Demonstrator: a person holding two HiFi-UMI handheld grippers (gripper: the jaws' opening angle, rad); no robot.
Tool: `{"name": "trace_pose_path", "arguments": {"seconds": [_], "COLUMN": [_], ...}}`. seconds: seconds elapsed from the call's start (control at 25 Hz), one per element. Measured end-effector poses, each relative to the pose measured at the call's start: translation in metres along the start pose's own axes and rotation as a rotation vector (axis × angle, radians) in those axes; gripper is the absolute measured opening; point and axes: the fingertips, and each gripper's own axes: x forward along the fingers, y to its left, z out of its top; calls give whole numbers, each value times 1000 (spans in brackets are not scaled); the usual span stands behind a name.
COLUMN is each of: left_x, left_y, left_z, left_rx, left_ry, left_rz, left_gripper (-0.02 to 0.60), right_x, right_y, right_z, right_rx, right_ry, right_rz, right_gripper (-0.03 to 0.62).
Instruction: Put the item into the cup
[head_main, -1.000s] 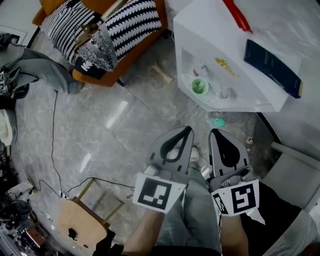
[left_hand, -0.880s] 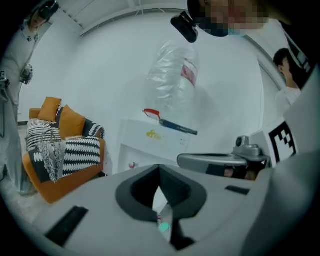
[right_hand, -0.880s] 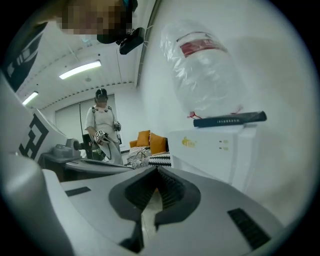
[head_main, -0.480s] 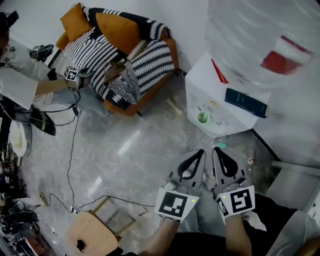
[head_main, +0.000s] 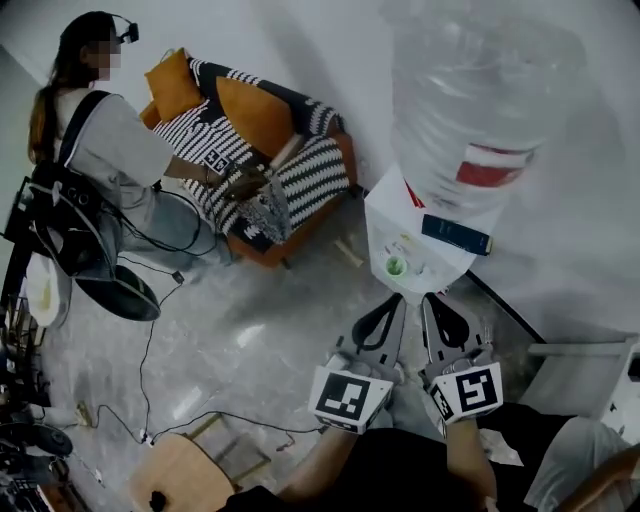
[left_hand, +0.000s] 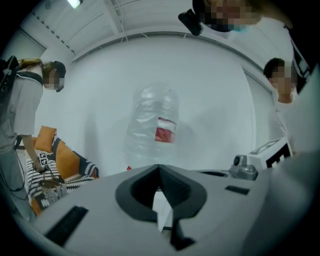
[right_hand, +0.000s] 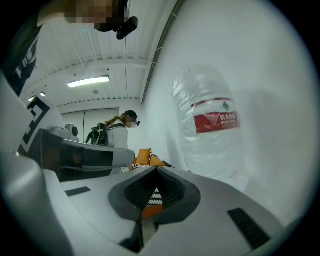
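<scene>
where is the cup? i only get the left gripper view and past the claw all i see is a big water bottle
Observer: The head view shows a small green cup standing on the white dispenser, below that bottle.
Operator: is the right claw holding the item
Observer: No. The right gripper view shows the right claw shut, with nothing between its jaws.
Operator: what else is on the dispenser
Observer: A dark blue box lies flat on its top, to the right of the cup in the head view.
</scene>
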Motion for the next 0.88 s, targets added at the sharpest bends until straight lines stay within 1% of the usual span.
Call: {"name": "trace_pose_path", "arguments": {"seconds": [0.08,0.16,0.2,0.28,0.44,0.56,0.72,0.88], "left_x": [-2,-1,0,-2,-4,-7,-13,-12], "left_y": [-6,-12,-14,-18,-28,-28,-23,-24], "left_z": [15,25,30,41,62,69,71,77], "left_rx": [3,36,52,57,77,78,53,58], "left_ry": [-10,-16,-22,-34,-71,-75,-72,-102], "left_rz": [3,-3,-3,5,10,49,97,109], "left_gripper": [12,12,12,12,12,12,12,12], "right_x": [-6,-16,-20,-30,-40,-45,-47,-45], "right_y": [-1,-12,-19,-29,-37,-37,-32,-26], "right_z": [16,29,36,48,73,86,94,98], "right_rx": [-19,-32,-28,-10,6,-22,-38,-60], "right_ry": [-22,-46,-60,-90,-143,-149,-148,-148], "right_rz": [-27,-84,-108,-132,-124,-114,-89,-56], "right_gripper": [11,11,11,11,10,9,9,9]}}
